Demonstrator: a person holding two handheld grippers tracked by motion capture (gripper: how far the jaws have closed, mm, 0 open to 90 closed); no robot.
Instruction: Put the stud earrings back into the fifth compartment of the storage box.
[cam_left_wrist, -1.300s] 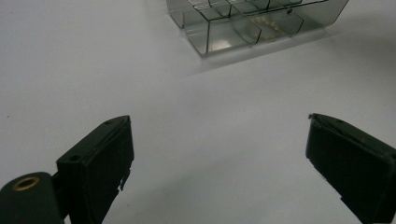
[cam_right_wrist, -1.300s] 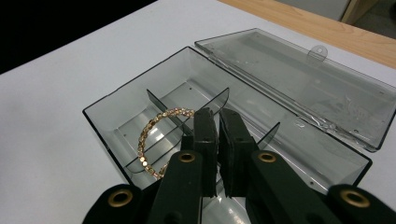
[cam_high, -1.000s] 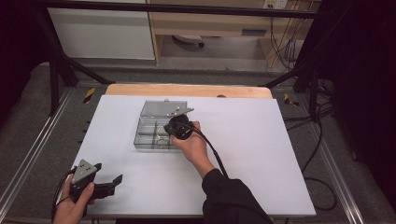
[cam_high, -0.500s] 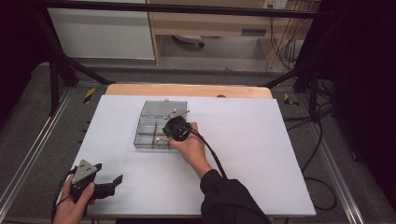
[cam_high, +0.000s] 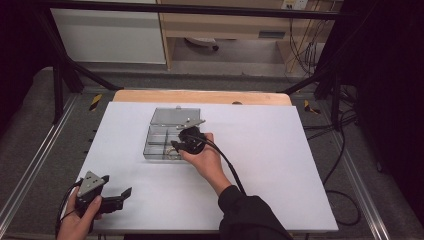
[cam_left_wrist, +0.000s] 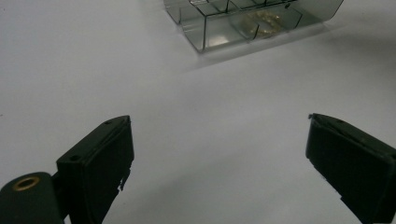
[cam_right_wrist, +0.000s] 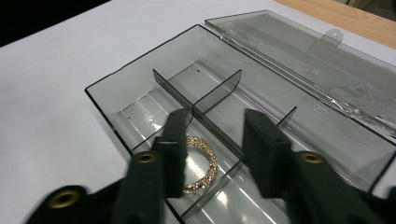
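Note:
A clear plastic compartment box (cam_high: 159, 141) stands on the white table with its lid (cam_high: 172, 116) laid open behind it. A gold chain bracelet (cam_right_wrist: 203, 161) lies flat in a near compartment, also seen through the box wall as the bracelet (cam_left_wrist: 262, 22). My right gripper (cam_high: 176, 146) hangs over that compartment. Its jaws (cam_right_wrist: 217, 116) have just been opening and stand apart above the bracelet, pressing on nothing. My left gripper (cam_high: 117, 187) rests low at the table's near left corner, open (cam_left_wrist: 218, 121) and with nothing between its fingers, pointing toward the box.
Thin dividers (cam_right_wrist: 212, 95) split the box (cam_right_wrist: 140, 88) into several compartments; the others look bare. A wooden strip (cam_high: 200, 96) edges the table's far side. Metal rails and cables run along both sides of the table.
The right hand has drifted very slightly toward the box's near side. The left hand and its gripper stay where they were.

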